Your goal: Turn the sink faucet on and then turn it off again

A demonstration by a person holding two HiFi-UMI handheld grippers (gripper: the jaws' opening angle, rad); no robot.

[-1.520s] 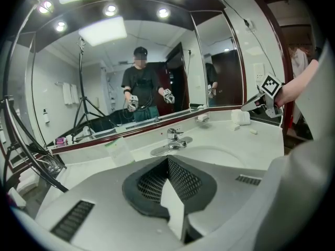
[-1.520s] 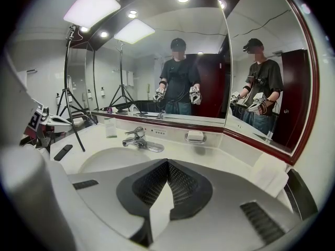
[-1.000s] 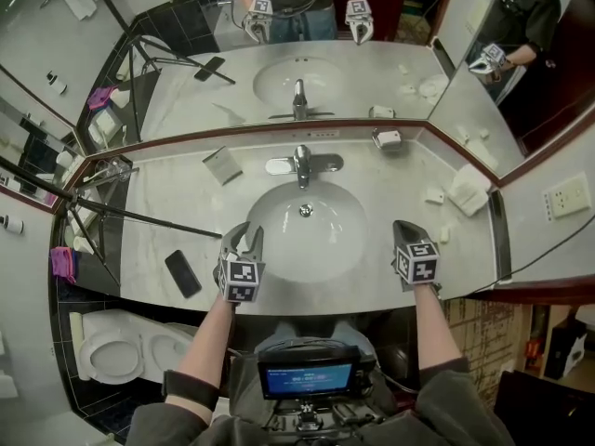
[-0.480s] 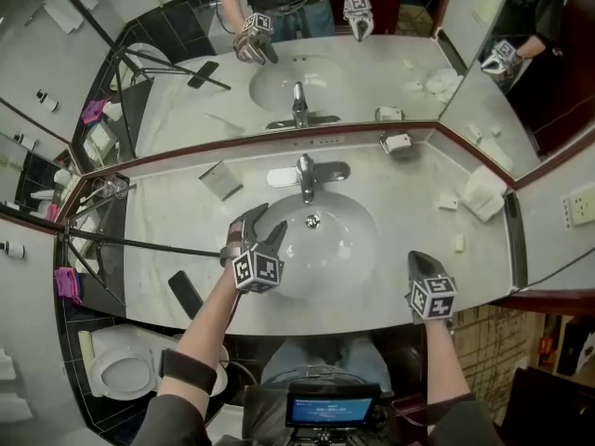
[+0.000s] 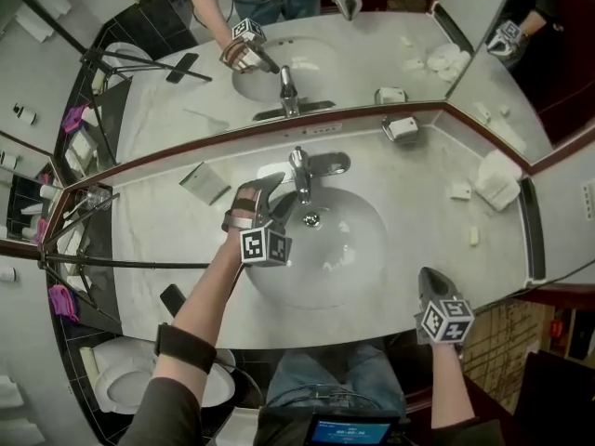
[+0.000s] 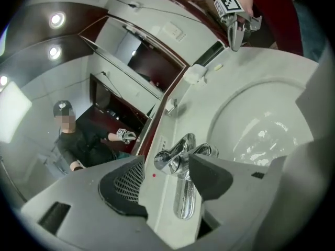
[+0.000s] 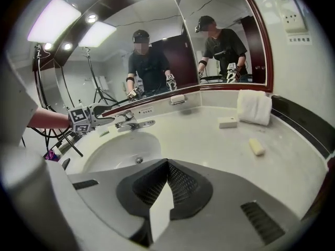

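Note:
The chrome faucet [image 5: 300, 167] stands behind the white basin [image 5: 349, 249], its lever [image 5: 327, 163] pointing right. My left gripper [image 5: 269, 196] hovers over the basin's back left, close to the faucet. Its jaws have just been opening and now stand wide, with nothing between the pads. In the left gripper view the faucet [image 6: 177, 156] shows just ahead of the gap of the left gripper [image 6: 167, 179], untouched. My right gripper [image 5: 429, 277] hangs at the counter's front right edge. In its own view the right gripper [image 7: 166, 184] is shut and empty, with the faucet [image 7: 131, 122] far off.
A dark phone [image 5: 172, 298] lies on the counter [image 5: 409, 203] at front left, and a flat card [image 5: 204, 183] sits behind it. A soap dish [image 5: 403, 129], small box [image 5: 459, 190], soap bar [image 5: 474, 236] and folded towels [image 5: 499, 179] sit at right. Tripod legs [image 5: 93, 260] cross the left end.
The left gripper travelled from the basin's front left rim up to the faucet, rolling as it went, and its jaws spread wider. The right gripper dropped back toward the counter's front edge.

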